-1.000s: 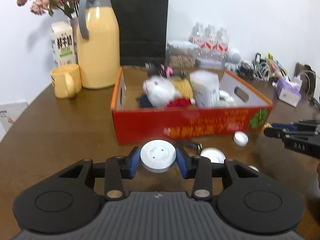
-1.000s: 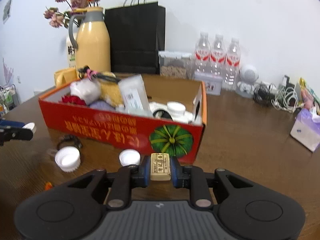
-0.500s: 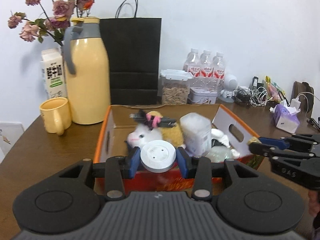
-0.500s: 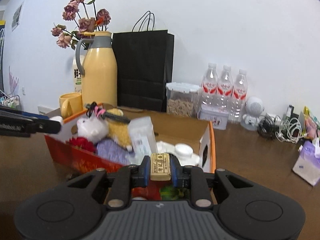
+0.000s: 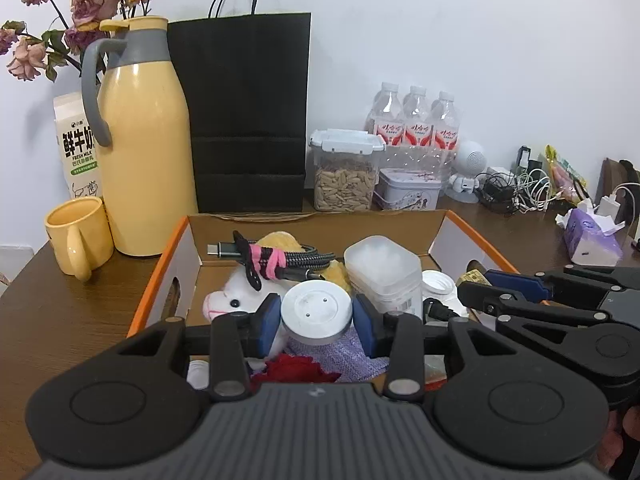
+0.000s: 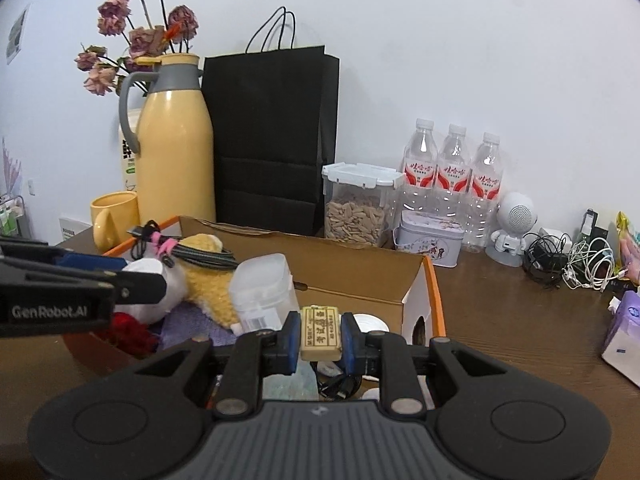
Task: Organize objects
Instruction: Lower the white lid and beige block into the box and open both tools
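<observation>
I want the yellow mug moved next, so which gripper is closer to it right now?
Left. The left gripper, holding a white round lid, hangs over the box's side nearest the yellow mug. The right gripper, holding a tan eraser, is over the far side.

Plain white wall behind dark brown wooden table. Even soft light. Small paper sheet stuck on wall at left.

A home table: yellow thermos jug, milk carton, dried flowers, charger cables.
</observation>
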The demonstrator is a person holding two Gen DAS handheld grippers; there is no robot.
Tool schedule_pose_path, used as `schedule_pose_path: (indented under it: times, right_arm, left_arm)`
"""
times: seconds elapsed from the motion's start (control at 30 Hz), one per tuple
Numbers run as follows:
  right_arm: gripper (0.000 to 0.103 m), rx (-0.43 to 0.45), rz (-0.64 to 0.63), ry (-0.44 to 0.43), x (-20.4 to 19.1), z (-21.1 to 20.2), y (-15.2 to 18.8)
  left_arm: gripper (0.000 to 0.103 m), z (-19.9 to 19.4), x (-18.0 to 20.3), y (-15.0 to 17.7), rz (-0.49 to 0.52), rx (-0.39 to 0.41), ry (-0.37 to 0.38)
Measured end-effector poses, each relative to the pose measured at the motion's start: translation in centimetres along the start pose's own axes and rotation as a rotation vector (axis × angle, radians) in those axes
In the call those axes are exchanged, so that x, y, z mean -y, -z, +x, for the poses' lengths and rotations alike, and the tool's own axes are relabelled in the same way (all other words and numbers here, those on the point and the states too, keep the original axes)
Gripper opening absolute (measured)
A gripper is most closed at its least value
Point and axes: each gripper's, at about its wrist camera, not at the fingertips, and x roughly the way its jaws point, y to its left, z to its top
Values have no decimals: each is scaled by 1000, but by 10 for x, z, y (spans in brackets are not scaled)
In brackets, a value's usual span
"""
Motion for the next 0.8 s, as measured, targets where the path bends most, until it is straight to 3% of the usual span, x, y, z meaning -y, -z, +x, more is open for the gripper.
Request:
schedule_pose_path:
  times: [0.27,0.37,0.4,0.43,0.47,0.5,0.53,0.63,0.8]
  right_arm:
    - [20,-26,3,3,0,13,5]
    - [25,-22,7,12,2,10,5]
    - [38,-20,10,11,2,9,5]
    - [58,-15,12,12,3,7,5]
    - [68,-9,13,16,3,5,5]
    - [83,-1,13,20,3,2,5]
    - [91,6,11,22,3,0,5]
    - [103,5,13,14,3,-5,5]
    - [103,-7,16,12,0,-10,5]
  left_arm:
    - [42,7,0,1,2,-4,-7]
    - [61,2,0,1,4,15,-15]
    - [72,-2,-2,1,1,26,-22]
    - [81,-5,-4,1,-3,34,-26]
    - [85,-7,-6,1,-9,43,-29]
    - [93,-10,-8,0,-15,50,-33]
    - [103,-13,-10,0,-23,52,-39]
    - [103,-19,-15,0,-42,51,-55]
    - [103,-27,-19,0,-48,48,-67]
